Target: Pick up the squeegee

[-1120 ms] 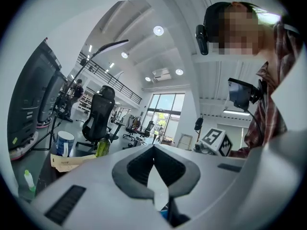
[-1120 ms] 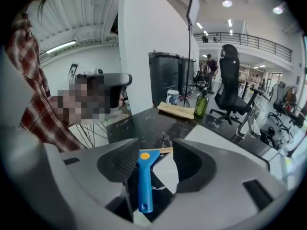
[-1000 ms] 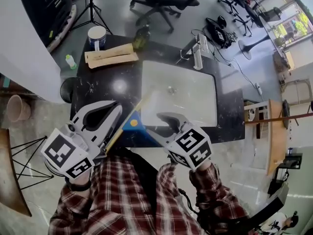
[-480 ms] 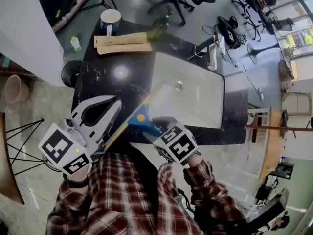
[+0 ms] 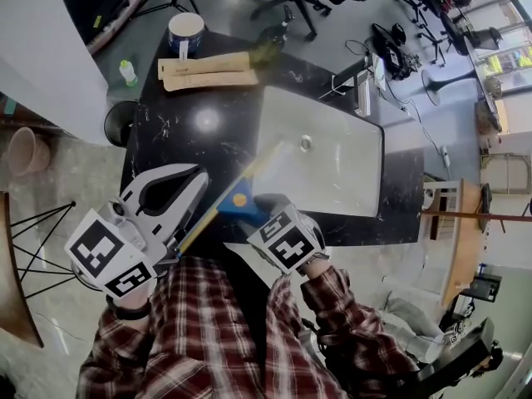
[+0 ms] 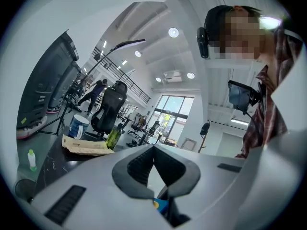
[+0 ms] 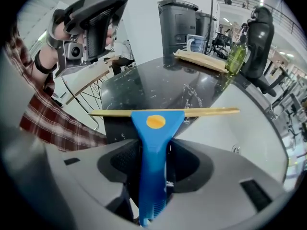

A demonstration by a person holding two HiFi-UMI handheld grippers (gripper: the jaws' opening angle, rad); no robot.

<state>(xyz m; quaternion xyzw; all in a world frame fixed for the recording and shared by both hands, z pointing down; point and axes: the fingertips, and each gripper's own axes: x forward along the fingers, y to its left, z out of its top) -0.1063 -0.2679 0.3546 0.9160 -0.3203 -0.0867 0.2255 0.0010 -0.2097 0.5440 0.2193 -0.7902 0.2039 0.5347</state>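
Observation:
The squeegee [image 7: 154, 128] has a blue handle with a yellow dot and a long yellow blade [image 7: 206, 111]. My right gripper [image 7: 154, 152] is shut on the handle, and the blade points away from it, level, over the near edge of the black counter [image 7: 158, 90]. In the head view the squeegee [image 5: 235, 199] lies slanted between both grippers, with the right gripper [image 5: 259, 208] on its handle. My left gripper [image 5: 199, 177] hovers just left of the blade, its fingertips together on nothing. In the left gripper view the left gripper [image 6: 153, 147] shows a bit of blue below its jaws.
A white sink [image 5: 332, 173] is set in the black counter [image 5: 183, 131], with a tap [image 5: 363, 90] at its far side. Paper-wrapped packs [image 5: 208, 71], a mug [image 5: 185, 30] and a green bottle [image 5: 268, 50] stand at the back. A stool [image 5: 119, 125] is to the left.
My right gripper has moved left onto the squeegee's blue handle and now holds it. The left gripper has hardly moved. The head camera has shifted a little.

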